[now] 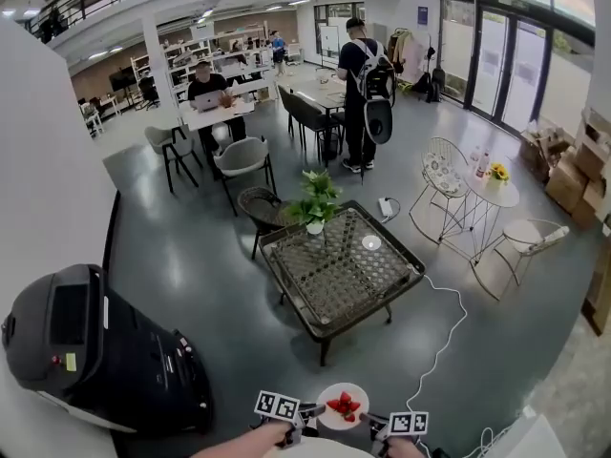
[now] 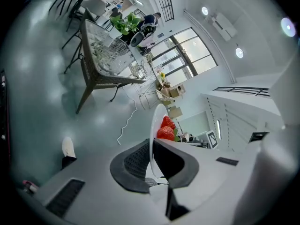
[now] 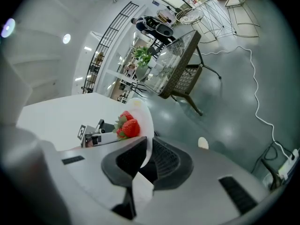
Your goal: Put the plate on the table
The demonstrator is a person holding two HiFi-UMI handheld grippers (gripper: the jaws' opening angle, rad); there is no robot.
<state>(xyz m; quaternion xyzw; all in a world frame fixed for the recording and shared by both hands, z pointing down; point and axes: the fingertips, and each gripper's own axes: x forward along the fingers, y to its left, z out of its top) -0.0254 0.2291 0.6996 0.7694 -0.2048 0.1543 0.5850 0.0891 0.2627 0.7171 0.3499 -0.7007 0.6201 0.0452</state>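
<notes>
The round white plate [image 1: 342, 406] carrying red strawberries [image 1: 346, 405] is low and close to the person's body, held over the grey floor and well apart from the square wicker table with a glass top [image 1: 329, 284]. It is carried from both sides. The left gripper [image 2: 152, 149] has its dark jaws pinched onto the plate's left rim, and the right gripper [image 3: 146, 149] is clamped the same way onto the opposite rim, so neither has anything else between its jaws.

The step in hand looks like the carry toward the table, with the set-down not yet begun. To do it well, both grippers should travel together at one height, so the plate stays level and the strawberries (loose, by the look of them) do not roll off.

The far side of the table already holds a green potted plant in a white pot [image 1: 315, 198] and a small white dish [image 1: 371, 242]. The bare near half looks like the better landing spot.

The white cable [image 1: 444, 332] trailing across the floor to the right of the table could trip the person, so a straight approach from the near side seems safest. Both jaws should open only once the plate's base rests flat on the glass.
</notes>
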